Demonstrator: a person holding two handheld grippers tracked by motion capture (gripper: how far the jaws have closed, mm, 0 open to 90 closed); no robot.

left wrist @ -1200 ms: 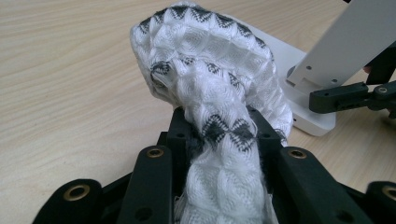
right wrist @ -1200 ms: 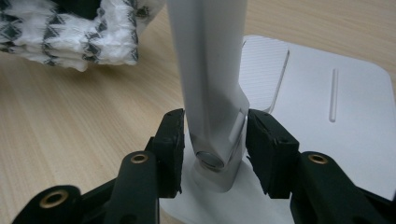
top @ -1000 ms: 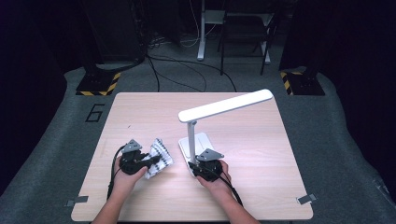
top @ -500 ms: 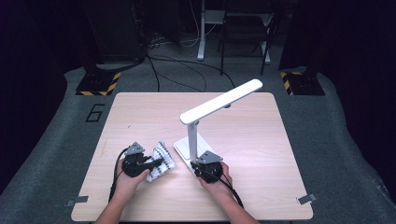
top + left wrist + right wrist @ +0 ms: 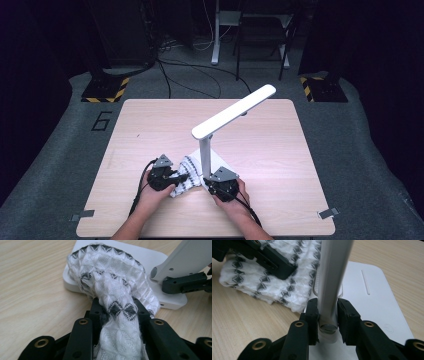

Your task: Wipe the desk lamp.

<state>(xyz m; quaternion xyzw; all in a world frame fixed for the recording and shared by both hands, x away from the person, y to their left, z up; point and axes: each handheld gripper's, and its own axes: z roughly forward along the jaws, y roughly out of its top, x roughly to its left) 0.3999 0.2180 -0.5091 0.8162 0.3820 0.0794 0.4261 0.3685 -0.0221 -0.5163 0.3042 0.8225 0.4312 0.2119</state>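
The left gripper (image 5: pixel 117 315) is pinching the soft, limp cloth (image 5: pixel 110 272) by its bunched end while the right gripper (image 5: pixel 328 315), fingers clamped, is steadying the stiff lamp post (image 5: pixel 332 277).

light: bench (image 5: pixel 150 125) evenly lit from above, surroundings dark | shadows: soft, faint | glare: none | focus: high view soft; gripper views sharp ahead of jaws, blurred nearest lens

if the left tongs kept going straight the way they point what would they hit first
The left tongs, shut on the cloth, point at the lamp base. Most likely they would push the bunched cloth further onto that base, then meet the lamp post beyond; depth is unclear.
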